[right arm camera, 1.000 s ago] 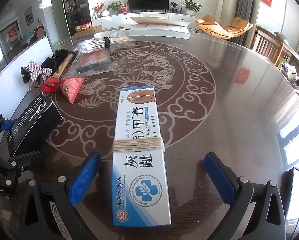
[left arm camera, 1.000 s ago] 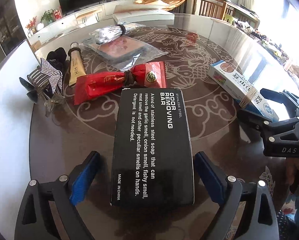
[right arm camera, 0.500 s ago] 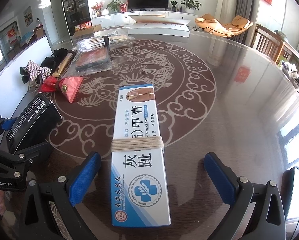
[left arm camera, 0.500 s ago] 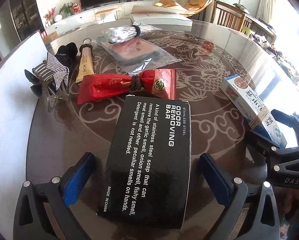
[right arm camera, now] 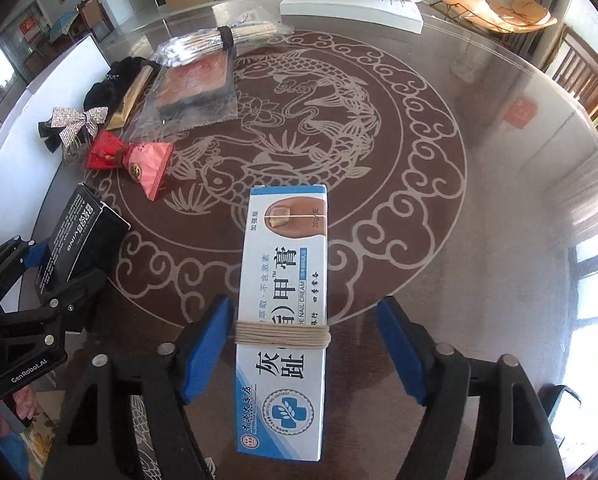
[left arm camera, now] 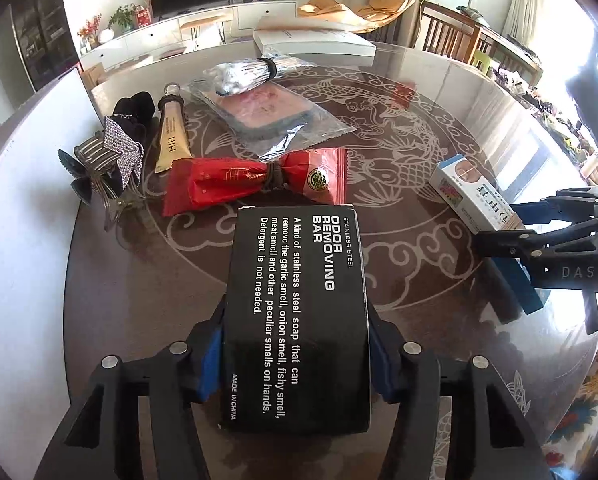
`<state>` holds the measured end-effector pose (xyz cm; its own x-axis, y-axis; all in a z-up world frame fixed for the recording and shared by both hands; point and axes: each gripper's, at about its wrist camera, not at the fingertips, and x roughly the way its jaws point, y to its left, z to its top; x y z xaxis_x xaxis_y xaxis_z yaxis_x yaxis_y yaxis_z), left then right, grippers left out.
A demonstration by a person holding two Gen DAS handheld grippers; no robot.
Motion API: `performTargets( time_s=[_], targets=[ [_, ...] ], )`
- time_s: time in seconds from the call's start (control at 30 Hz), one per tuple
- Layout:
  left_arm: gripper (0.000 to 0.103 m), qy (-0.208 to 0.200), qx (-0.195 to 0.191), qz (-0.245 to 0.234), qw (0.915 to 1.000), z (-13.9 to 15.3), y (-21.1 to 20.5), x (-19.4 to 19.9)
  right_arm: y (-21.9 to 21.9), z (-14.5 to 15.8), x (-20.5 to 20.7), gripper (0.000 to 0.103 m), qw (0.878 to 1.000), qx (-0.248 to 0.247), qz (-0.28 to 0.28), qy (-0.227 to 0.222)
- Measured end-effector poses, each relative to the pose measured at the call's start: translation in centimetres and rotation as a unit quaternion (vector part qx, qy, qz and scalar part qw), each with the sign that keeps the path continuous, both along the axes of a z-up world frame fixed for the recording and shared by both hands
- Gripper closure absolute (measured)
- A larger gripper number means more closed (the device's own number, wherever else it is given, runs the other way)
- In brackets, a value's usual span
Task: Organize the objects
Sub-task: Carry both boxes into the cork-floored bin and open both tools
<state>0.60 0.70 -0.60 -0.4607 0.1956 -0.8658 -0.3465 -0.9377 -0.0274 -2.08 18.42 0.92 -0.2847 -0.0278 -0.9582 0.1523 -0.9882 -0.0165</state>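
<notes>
My left gripper (left arm camera: 297,354) is shut on the black odor removing bar box (left arm camera: 297,312), its blue pads pressed on both long sides. The same box shows at the left of the right wrist view (right arm camera: 81,240). My right gripper (right arm camera: 305,344) straddles the white and blue nail cream box (right arm camera: 285,312) bound with string. Its left pad touches the box and a gap remains at the right pad. That box also shows in the left wrist view (left arm camera: 473,198).
On the round table (right arm camera: 479,184) lie a red packet (left arm camera: 255,180), a gold tube (left arm camera: 171,140), a glittery bow clip (left arm camera: 113,160), a black pouch (left arm camera: 135,106), a clear bagged item (left arm camera: 271,114), a bundle of swabs (left arm camera: 247,72) and a white flat box (left arm camera: 313,38).
My left gripper has closed on the black box and holds it. My right gripper has narrowed around the nail cream box and tilted down toward the table.
</notes>
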Motion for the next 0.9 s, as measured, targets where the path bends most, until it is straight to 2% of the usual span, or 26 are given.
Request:
performTargets(
  time_s=[0.03, 0.1, 0.17, 0.3, 0.4, 0.47, 0.6, 0.7, 0.77, 0.83, 0.9],
  targets=[
    [0.045, 0.005, 0.003, 0.0, 1.0, 0.1, -0.2, 0.4, -0.4, 0.1, 0.5, 0.059, 1.0, 0.006, 0.008, 0.003],
    [0.045, 0.012, 0.016, 0.004, 0.9998, 0.4, -0.9, 1.5, -0.3, 0.2, 1.6, 0.059, 1.0, -0.006, 0.004, 0.004],
    [0.045, 0.022, 0.042, 0.01, 0.9988, 1.4, -2.0, 3.1, 0.2, 0.9, 3.0, 0.059, 0.999, -0.039, -0.006, 0.02],
    [0.045, 0.049, 0.089, 0.027, 0.9944, 4.8, -4.6, 5.9, 0.4, 3.3, 5.8, 0.059, 0.987, -0.149, -0.032, 0.049],
    [0.045, 0.076, 0.12, 0.041, 0.989, 8.3, -7.5, 7.8, -2.2, 6.3, 6.3, 0.059, 0.978, -0.196, -0.015, 0.067],
    [0.045, 0.099, 0.127, 0.051, 0.9856, 10.7, -9.8, 8.8, -5.0, 8.9, 6.4, 0.059, 0.972, -0.221, 0.011, 0.083],
    [0.045, 0.125, 0.114, 0.092, 0.9814, 14.0, -16.1, 9.6, -13.0, 14.0, 6.1, 0.059, 0.952, -0.275, 0.081, 0.107],
    [0.045, 0.139, 0.082, 0.144, 0.9762, 15.1, -21.7, 9.8, -19.6, 16.2, 5.7, 0.059, 0.933, -0.319, 0.132, 0.106],
    [0.045, 0.14, 0.053, 0.189, 0.9706, 14.9, -25.6, 9.7, -23.8, 16.5, 5.2, 0.059, 0.924, -0.335, 0.156, 0.099],
    [0.045, 0.133, 0.041, 0.226, 0.9641, 14.1, -29.1, 9.6, -28.0, 15.9, 4.8, 0.059, 0.919, -0.344, 0.172, 0.086],
    [0.045, 0.103, 0.02, 0.255, 0.9611, 12.5, -31.7, 9.0, -31.8, 14.2, 4.7, 0.059, 0.918, -0.344, 0.186, 0.069]
  ],
)
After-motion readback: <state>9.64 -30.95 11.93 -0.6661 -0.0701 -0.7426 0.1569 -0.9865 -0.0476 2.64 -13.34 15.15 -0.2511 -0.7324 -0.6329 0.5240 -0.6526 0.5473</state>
